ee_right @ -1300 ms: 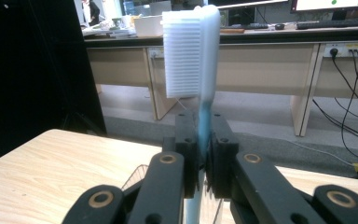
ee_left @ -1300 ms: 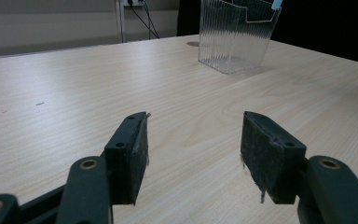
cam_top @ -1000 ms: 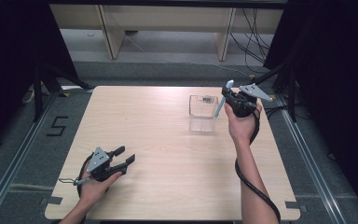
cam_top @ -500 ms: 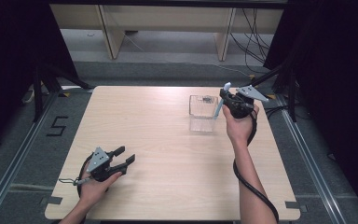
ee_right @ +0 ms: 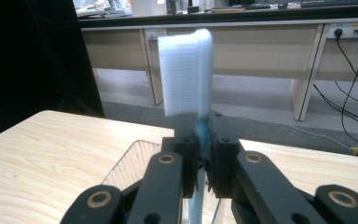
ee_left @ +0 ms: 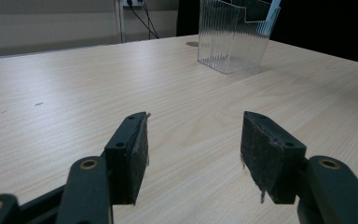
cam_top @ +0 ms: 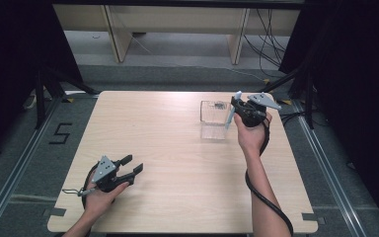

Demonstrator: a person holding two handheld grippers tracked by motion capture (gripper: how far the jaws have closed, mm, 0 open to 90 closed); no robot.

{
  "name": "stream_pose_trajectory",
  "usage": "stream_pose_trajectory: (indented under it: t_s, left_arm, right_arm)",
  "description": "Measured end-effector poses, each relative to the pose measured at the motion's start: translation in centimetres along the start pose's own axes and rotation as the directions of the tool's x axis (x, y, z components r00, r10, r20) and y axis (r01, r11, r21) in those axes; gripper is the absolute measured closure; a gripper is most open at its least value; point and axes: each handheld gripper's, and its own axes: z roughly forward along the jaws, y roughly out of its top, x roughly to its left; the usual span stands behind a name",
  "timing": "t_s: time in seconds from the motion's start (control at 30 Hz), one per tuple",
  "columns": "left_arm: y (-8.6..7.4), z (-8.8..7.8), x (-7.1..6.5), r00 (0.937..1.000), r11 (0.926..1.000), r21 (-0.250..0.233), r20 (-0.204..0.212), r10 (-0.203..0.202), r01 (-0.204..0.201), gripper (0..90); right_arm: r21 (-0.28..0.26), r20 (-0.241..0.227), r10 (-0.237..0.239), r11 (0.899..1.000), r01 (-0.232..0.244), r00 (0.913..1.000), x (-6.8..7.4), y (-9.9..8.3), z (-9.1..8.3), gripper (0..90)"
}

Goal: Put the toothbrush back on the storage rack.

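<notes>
My right gripper [cam_top: 235, 105] is shut on a toothbrush [cam_top: 230, 117] with a pale blue handle. It hangs at the right edge of a clear ribbed plastic container [cam_top: 213, 116] on the far right of the table. In the right gripper view the white bristle head [ee_right: 186, 72] stands upright above the pinched jaws [ee_right: 204, 140], with the container's rim [ee_right: 131, 161] just below. My left gripper [cam_top: 132, 166] rests open on the table near the front left, nothing between its pads [ee_left: 134, 158]. From there the container [ee_left: 235, 35] stands far off.
The light wooden table [cam_top: 168, 148] has open room across its middle and left. Its far edge drops to the floor, where desk legs [cam_top: 114, 34] and cables [cam_top: 271, 34] stand beyond. Dark curtains hang on both sides.
The right gripper with the toothbrush has shifted slightly down and left, toward the container. The left gripper has stayed where it was.
</notes>
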Motion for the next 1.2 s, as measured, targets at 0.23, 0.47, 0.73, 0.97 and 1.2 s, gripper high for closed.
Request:
stream_pose_trajectory:
  t_s: [0.23,0.47,0.73,0.97,1.2]
  left_arm:
    - [0.0,0.0,0.0,1.0000,1.0000,-0.001,0.001,-0.002,0.002,41.0]
    - [0.0,0.0,0.0,1.0000,1.0000,0.000,0.001,-0.002,0.002,41.0]
    - [0.0,0.0,-0.1,1.0000,1.0000,-0.002,0.001,-0.002,0.002,41.0]
    - [0.0,0.0,-0.1,1.0000,1.0000,-0.001,0.002,-0.001,0.001,41.1]
    - [0.0,-0.2,-0.1,1.0000,0.9999,0.015,-0.006,0.000,0.000,41.0]
  right_arm:
    - [0.004,-0.001,-0.019,1.000,0.019,0.9998,-0.1,-0.4,0.2,84.6]
    - [0.011,0.000,-0.015,1.000,0.015,0.9999,-0.1,-0.7,0.4,84.8]
    - [0.024,0.000,-0.002,1.000,0.002,1.0000,-0.1,-1.4,0.6,84.9]
    - [0.039,0.000,-0.009,0.999,0.009,1.0000,-0.4,-2.3,1.0,84.9]
    - [0.059,0.001,0.008,0.998,-0.008,1.0000,-0.4,-3.3,1.3,84.8]
